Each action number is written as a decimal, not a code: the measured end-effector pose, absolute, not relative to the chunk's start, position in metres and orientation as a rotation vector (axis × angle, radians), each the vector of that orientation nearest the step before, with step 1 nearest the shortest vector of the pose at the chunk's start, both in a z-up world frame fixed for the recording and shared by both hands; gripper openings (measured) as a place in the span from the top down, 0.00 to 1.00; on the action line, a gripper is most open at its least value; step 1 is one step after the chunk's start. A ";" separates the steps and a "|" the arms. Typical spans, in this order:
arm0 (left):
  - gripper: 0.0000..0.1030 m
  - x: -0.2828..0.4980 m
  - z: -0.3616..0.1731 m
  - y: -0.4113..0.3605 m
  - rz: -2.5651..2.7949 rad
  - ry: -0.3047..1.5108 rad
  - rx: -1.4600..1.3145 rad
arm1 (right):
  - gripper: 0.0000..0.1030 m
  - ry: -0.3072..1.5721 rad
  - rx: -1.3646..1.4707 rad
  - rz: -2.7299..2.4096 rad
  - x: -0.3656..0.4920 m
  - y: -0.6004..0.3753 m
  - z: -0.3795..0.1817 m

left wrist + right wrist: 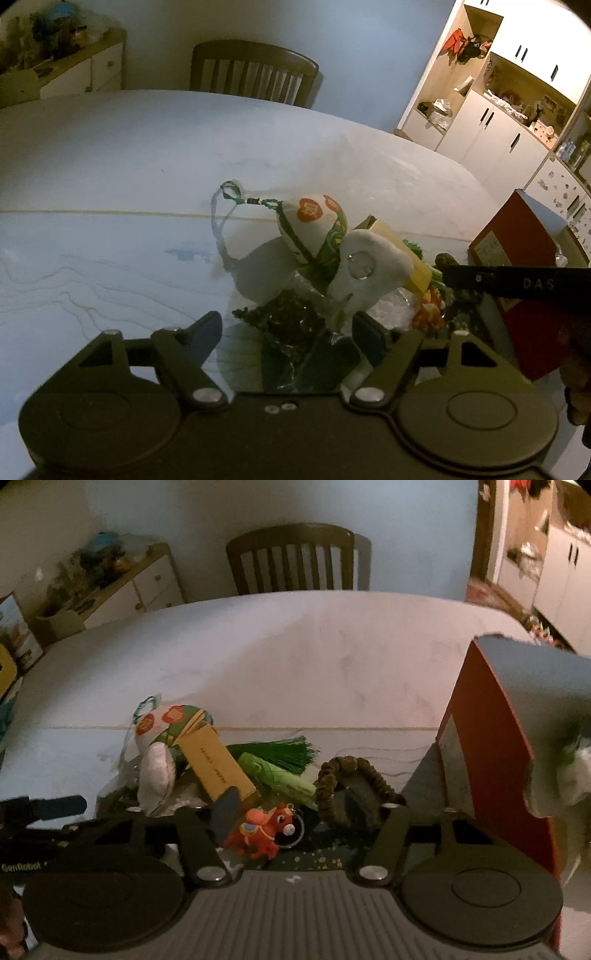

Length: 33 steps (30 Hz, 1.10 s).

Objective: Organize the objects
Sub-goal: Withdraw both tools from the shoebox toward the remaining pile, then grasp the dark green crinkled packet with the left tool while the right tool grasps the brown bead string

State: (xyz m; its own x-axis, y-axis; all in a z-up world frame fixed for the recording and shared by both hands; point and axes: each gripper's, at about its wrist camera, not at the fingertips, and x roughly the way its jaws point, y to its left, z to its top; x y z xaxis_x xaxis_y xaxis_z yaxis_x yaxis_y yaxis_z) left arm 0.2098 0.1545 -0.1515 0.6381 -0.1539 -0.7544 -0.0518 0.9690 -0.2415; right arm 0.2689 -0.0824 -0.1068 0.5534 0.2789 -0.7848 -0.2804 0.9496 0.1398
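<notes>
A heap of small objects lies on the pale table (110, 166). My left gripper (288, 325) stands open around a dark glittery packet (288, 314), its pads apart from it. Just beyond are a white tooth-shaped plush (369, 266) and a patterned sachet (314, 221) with a green cord. My right gripper (290, 805) is open over a red toy keychain (264, 830), with one finger by a yellow box (218, 771). Its other finger is at a dark scrunchie (328, 779). A green tassel (288, 751) and a green tube (284, 779) lie behind.
A tall red box (487, 738) stands close on the right of the heap. A wooden chair (251, 70) is at the table's far side. A low cabinet (140, 583) lines the left wall and white cupboards (491, 125) the right.
</notes>
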 end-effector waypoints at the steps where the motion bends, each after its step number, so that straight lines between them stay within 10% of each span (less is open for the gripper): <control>1: 0.30 0.210 -0.152 0.155 -0.058 0.883 -0.255 | 0.49 0.933 0.007 0.329 0.271 -0.083 -0.108; 23: 0.75 0.212 -0.156 0.157 -0.074 0.900 -0.281 | 0.87 0.983 0.064 0.289 0.288 -0.098 -0.127; 33: 0.80 0.203 -0.150 0.155 -0.065 0.893 -0.275 | 0.92 0.941 0.047 0.274 0.281 -0.102 -0.117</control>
State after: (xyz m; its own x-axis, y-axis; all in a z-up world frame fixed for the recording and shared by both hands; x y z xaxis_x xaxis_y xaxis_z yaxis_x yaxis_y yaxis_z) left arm 0.2034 0.1549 -0.1503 0.6277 -0.1700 -0.7597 -0.0580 0.9630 -0.2634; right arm 0.2806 -0.1022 -0.1168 0.5572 0.2521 -0.7912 -0.2116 0.9645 0.1582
